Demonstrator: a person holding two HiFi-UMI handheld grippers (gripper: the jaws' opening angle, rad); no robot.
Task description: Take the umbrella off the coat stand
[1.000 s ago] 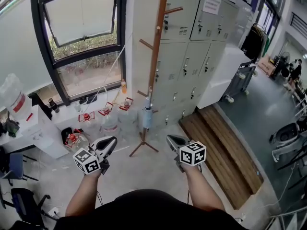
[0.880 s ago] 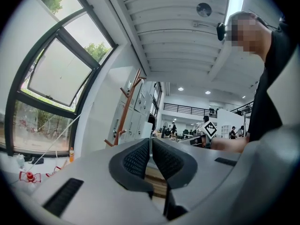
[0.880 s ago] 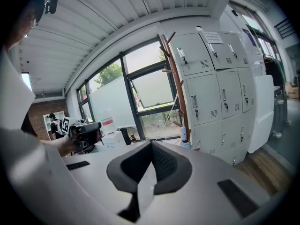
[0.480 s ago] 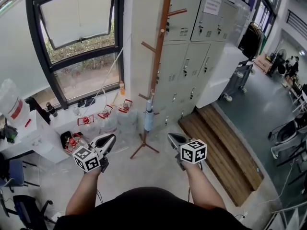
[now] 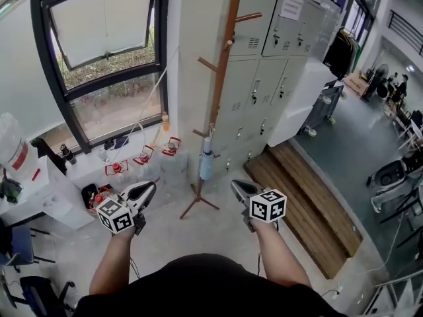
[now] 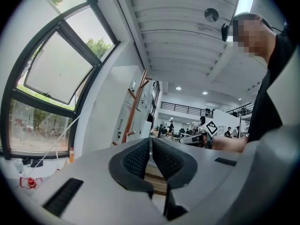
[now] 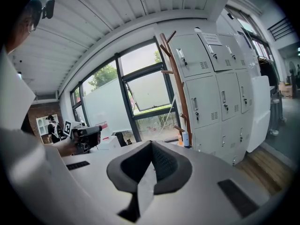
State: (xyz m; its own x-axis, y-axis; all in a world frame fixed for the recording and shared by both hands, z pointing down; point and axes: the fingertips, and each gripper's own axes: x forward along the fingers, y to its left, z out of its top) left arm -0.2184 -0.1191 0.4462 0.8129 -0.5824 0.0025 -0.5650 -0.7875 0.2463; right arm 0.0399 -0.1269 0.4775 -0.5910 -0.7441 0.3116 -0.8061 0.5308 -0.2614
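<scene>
Coat stand [image 5: 219,78] nearer now, lockers [image 5: 264,71] behind.

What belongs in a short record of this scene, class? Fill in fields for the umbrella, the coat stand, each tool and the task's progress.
umbrella: folded, pale blue, hanging from a low peg of the stand
coat stand: wooden, upright, in front of the grey lockers, beside the window
left tool: jaws together, nothing between them, short of the stand
right tool: jaws together, nothing between them, short of the stand
task progress: umbrella not yet touched, on its peg
</scene>
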